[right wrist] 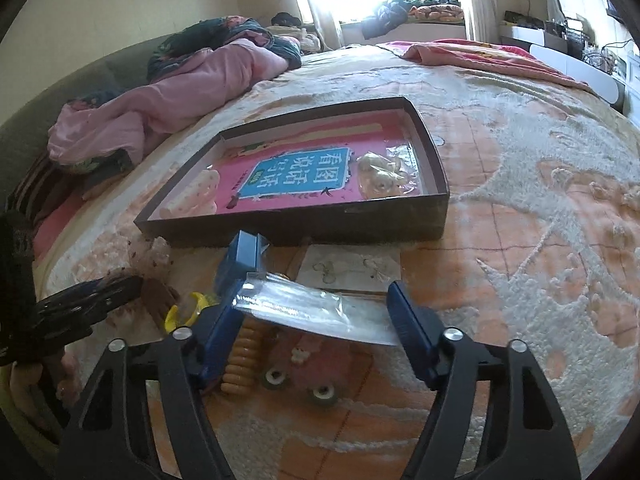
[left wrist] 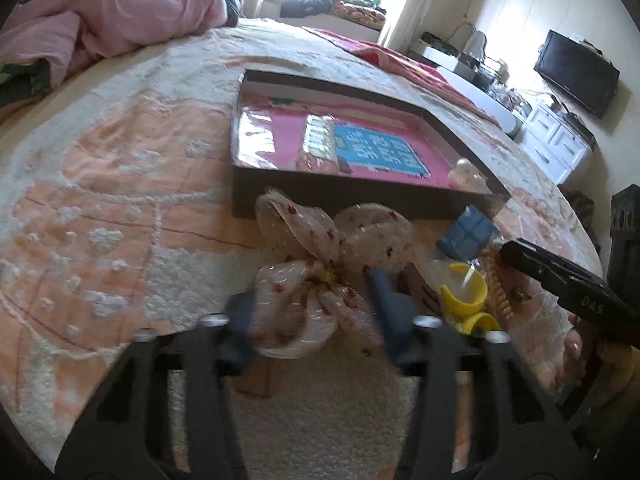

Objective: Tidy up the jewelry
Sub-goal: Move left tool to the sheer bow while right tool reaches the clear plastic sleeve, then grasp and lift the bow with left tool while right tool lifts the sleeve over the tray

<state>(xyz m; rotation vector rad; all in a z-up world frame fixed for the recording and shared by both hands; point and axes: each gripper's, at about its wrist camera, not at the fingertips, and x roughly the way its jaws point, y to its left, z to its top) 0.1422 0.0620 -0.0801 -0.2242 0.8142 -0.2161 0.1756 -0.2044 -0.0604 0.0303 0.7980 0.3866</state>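
while both tools sit over the jewelry pile on the bed, the dark tray (right wrist: 400, 216) lies just beyond it.
left tool (left wrist: 312, 312) jaws wide, straddling the sheer bow hair clip (left wrist: 320, 272); grip contact unclear. right tool (right wrist: 316, 316) jaws wide, a clear plastic bag (right wrist: 316, 312) spanning between them, not clamped. tray holds a pink book (right wrist: 292, 184) and gold pieces (right wrist: 380, 172); yellow ring (left wrist: 466, 290), blue box (right wrist: 240, 260), beaded bracelet (right wrist: 240, 364) lie on the blanket (right wrist: 520, 240).
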